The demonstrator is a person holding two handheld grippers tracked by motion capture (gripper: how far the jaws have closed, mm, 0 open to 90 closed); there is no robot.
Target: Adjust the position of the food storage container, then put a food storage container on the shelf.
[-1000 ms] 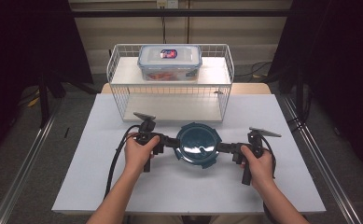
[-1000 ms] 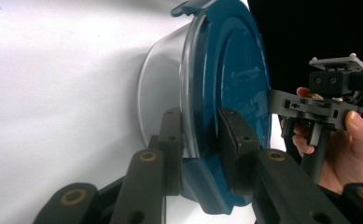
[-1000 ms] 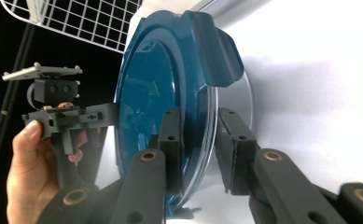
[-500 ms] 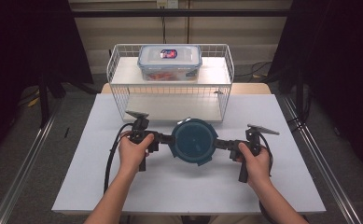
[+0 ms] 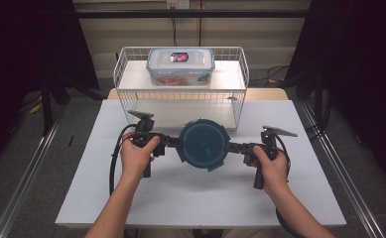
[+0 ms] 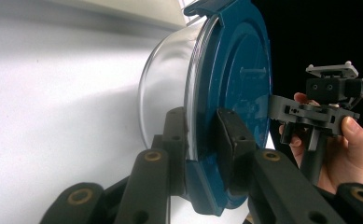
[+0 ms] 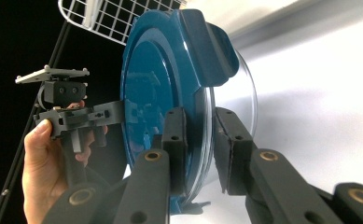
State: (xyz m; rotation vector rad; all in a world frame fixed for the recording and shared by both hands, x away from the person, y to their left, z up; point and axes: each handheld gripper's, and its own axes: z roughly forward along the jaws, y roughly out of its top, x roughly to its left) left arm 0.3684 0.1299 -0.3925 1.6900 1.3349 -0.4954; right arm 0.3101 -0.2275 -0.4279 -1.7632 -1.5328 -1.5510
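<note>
A round clear container with a dark blue lid hangs over the middle of the white table, held from both sides. My left gripper is shut on its left rim, and my right gripper is shut on its right rim. In the left gripper view, the black jaws of my left gripper clamp the lid edge and the glass wall of the container, with the right gripper beyond it. In the right gripper view, my right gripper pinches the rim of the container, and the left gripper shows behind.
A white wire rack stands at the far side of the table, just beyond the container. A rectangular clear lidded box sits on its upper shelf. The white table stretches toward the person. Dark curtains flank both sides.
Both grippers have carried the container a little farther from the person, toward the rack, and slightly left. Both holds are unchanged.
</note>
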